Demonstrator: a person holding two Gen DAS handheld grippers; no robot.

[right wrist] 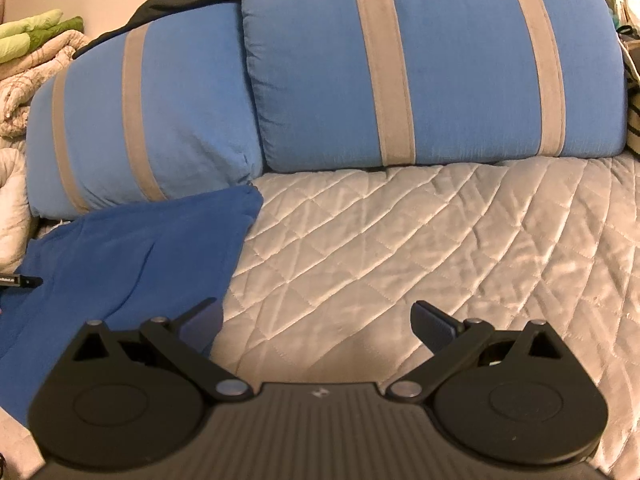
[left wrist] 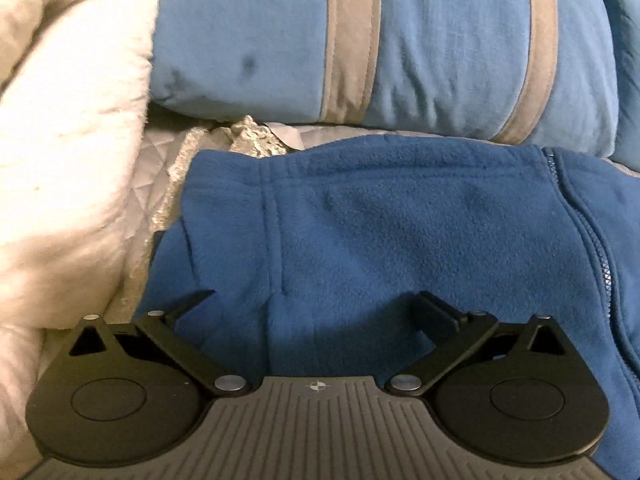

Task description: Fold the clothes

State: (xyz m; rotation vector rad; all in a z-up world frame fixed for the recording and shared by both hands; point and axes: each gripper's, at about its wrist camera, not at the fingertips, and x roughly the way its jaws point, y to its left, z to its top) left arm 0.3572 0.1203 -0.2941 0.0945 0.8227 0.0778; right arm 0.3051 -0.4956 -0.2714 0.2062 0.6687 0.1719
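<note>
Fleece jacket (left wrist: 360, 240) cut off at rt edge, white blanket (left wrist: 72, 120) cropped left, pillows' (right wrist: 432, 64) tops cropped

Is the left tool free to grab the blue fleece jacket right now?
Probably yes. The left tool stands open right over the blue fleece jacket, with nothing lying on the cloth between its fingers. The white blanket sits off to the side, out of the way.

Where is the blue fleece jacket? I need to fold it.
The fleece jacket lies on the quilted cover, just ahead of the open left gripper, before the striped pillows.
</note>
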